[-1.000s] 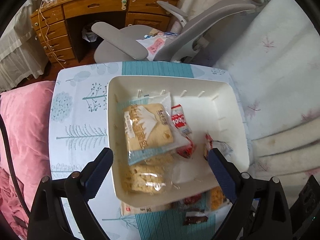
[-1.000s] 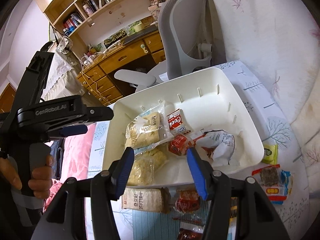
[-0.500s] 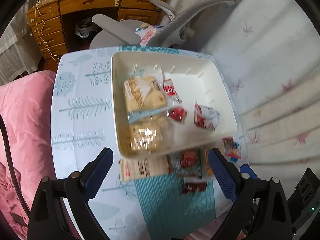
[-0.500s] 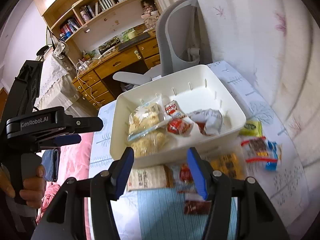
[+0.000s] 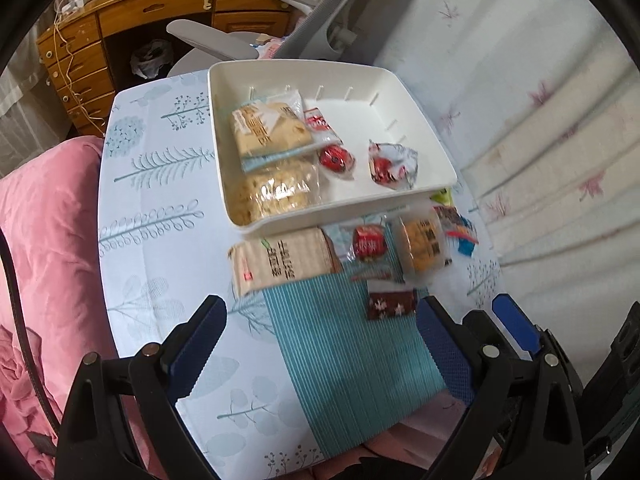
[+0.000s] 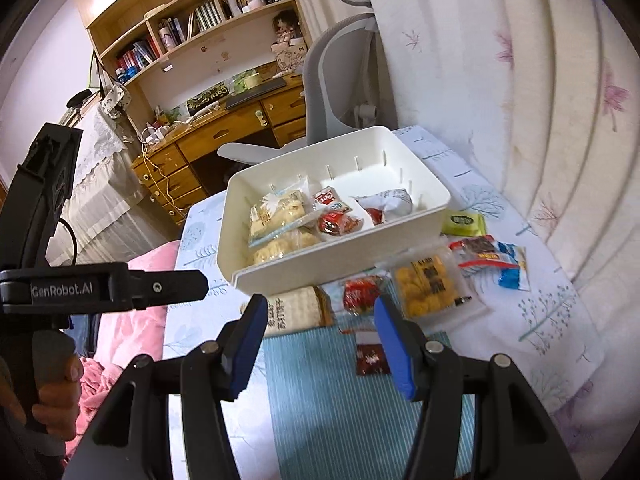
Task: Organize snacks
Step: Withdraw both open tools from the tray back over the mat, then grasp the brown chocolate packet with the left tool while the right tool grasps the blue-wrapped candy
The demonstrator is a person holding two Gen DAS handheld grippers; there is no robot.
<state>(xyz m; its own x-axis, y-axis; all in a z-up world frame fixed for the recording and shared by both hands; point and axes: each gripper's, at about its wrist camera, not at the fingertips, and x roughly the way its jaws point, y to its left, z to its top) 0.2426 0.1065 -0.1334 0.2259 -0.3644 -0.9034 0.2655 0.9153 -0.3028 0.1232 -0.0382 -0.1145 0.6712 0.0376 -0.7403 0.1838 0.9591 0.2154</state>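
Observation:
A white bin (image 5: 408, 92) (image 6: 412, 152) sits on the table and holds several snack packets. In front of it lie a beige cracker pack (image 5: 280, 260) (image 6: 292, 310), a red candy (image 5: 370, 242) (image 6: 358, 288), a yellow biscuit pack (image 5: 424, 246) (image 6: 430, 286), a dark brown packet (image 5: 390, 305) (image 6: 370, 358), a red-blue packet (image 6: 490, 254) and a green packet (image 6: 464, 222). My left gripper (image 5: 320, 344) is open and empty above the table's near part. My right gripper (image 6: 320, 334) is open and empty, above the cracker pack and red candy.
The table (image 5: 160, 208) has a leaf-print cloth with a teal striped band (image 5: 340, 352). A pink cushion (image 5: 44, 240) lies to the left, white bedding (image 5: 540, 120) to the right. A grey office chair (image 5: 304, 24) and wooden desk (image 5: 140, 20) stand beyond.
Both grippers have pulled back and up from the bin toward the table's near edge. The snacks on the table in front of the bin have come into view. Both stay open.

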